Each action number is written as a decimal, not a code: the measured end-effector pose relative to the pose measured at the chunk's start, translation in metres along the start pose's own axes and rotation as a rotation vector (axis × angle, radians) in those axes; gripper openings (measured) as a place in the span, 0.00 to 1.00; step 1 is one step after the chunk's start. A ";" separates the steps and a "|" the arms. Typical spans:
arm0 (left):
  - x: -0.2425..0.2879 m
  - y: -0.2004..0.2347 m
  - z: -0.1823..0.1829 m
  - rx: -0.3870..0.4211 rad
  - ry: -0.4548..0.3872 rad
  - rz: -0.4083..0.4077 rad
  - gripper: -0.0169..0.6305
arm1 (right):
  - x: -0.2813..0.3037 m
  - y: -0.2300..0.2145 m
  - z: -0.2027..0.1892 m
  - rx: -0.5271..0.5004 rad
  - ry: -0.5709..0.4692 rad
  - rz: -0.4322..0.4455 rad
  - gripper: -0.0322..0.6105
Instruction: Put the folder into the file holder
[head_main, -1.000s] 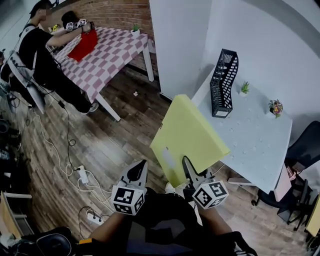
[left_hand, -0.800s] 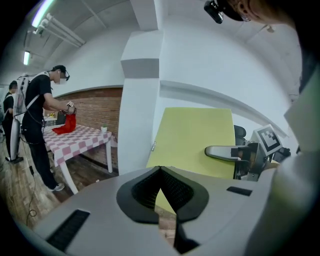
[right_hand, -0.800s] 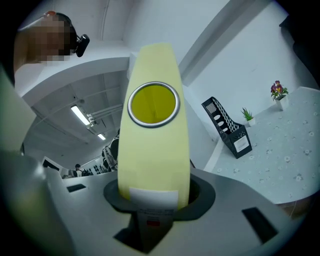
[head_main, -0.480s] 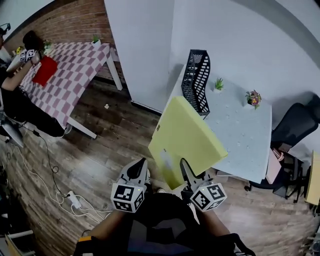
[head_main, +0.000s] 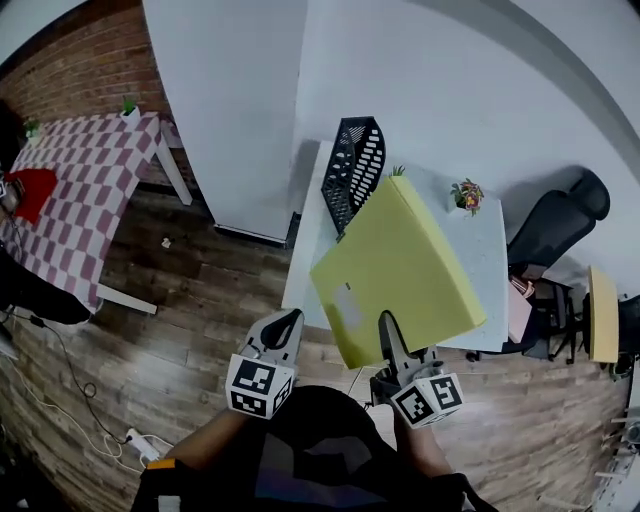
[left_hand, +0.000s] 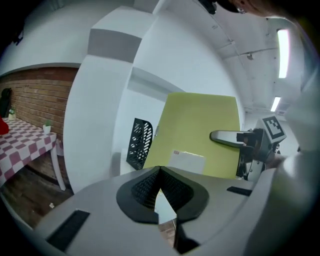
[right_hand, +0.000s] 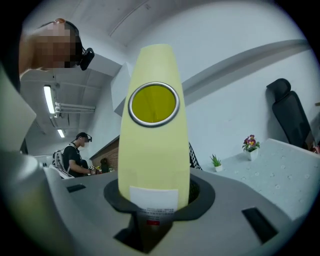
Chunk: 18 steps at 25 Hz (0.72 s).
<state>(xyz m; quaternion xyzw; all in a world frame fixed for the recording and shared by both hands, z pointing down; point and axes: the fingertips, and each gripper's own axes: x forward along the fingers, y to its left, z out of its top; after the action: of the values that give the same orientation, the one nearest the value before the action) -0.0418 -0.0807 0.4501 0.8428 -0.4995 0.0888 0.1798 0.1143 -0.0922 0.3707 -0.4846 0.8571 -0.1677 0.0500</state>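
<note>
A big yellow folder (head_main: 400, 265) stands on its spine edge in my right gripper (head_main: 385, 345), which is shut on its lower end. It hangs over the near part of the white table (head_main: 480, 240), its far corner close to the black mesh file holder (head_main: 355, 170). In the right gripper view the folder's spine (right_hand: 152, 145) with its ring hole fills the middle, and the holder (right_hand: 193, 155) peeks out behind it. My left gripper (head_main: 280, 330) is beside the folder, apart from it, jaws together on nothing. The left gripper view shows the folder (left_hand: 200, 130) and the holder (left_hand: 139, 142).
A small green plant (head_main: 397, 171) and a flower pot (head_main: 466, 195) stand on the white table. A black office chair (head_main: 555, 225) is to its right. A checkered table (head_main: 80, 190) stands far left. A person (right_hand: 75, 155) with a headset is in the background.
The view has swung right and both grippers have come up to the white table. The folder, earlier over the floor, now reaches over the table beside the file holder.
</note>
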 end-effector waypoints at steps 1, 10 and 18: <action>0.001 0.003 0.002 0.004 -0.002 -0.014 0.03 | 0.001 0.000 0.005 -0.008 -0.014 -0.021 0.28; 0.002 0.036 0.020 0.009 -0.031 -0.076 0.03 | 0.011 -0.008 0.046 -0.103 -0.104 -0.170 0.28; 0.018 0.057 0.031 0.012 -0.030 -0.048 0.03 | 0.032 -0.027 0.073 -0.192 -0.127 -0.211 0.28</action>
<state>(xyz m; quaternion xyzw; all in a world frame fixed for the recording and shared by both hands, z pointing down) -0.0835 -0.1319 0.4397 0.8570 -0.4811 0.0747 0.1692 0.1377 -0.1496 0.3135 -0.5842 0.8085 -0.0584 0.0399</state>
